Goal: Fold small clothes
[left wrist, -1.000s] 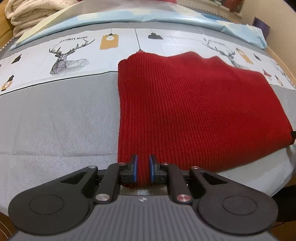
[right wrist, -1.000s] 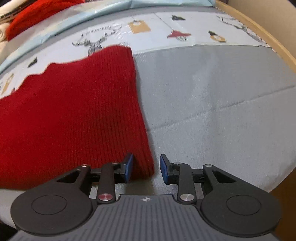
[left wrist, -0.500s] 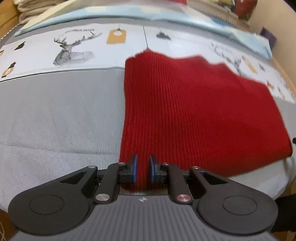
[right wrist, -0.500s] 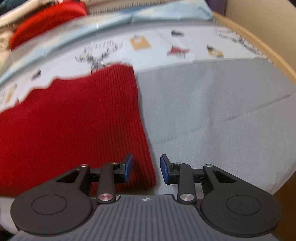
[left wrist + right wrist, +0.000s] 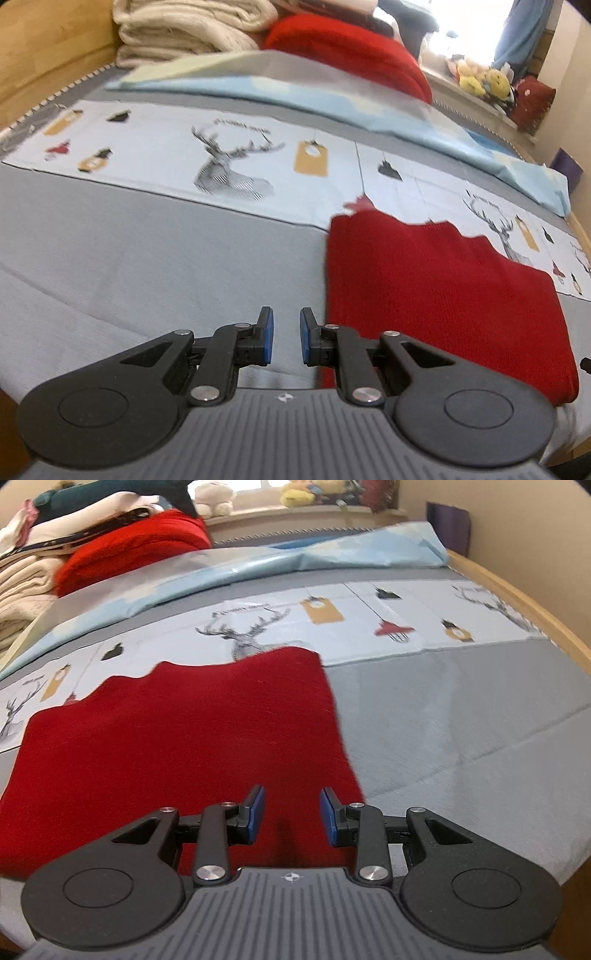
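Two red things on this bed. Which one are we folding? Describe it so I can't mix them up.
On the bed, find the pale printed band with deer heads across the grey cover. The red knit lies flat and spread, its far edge over that band, right in front of both grippers. The other red piece is bunched at the far end beside stacked cream blankets.
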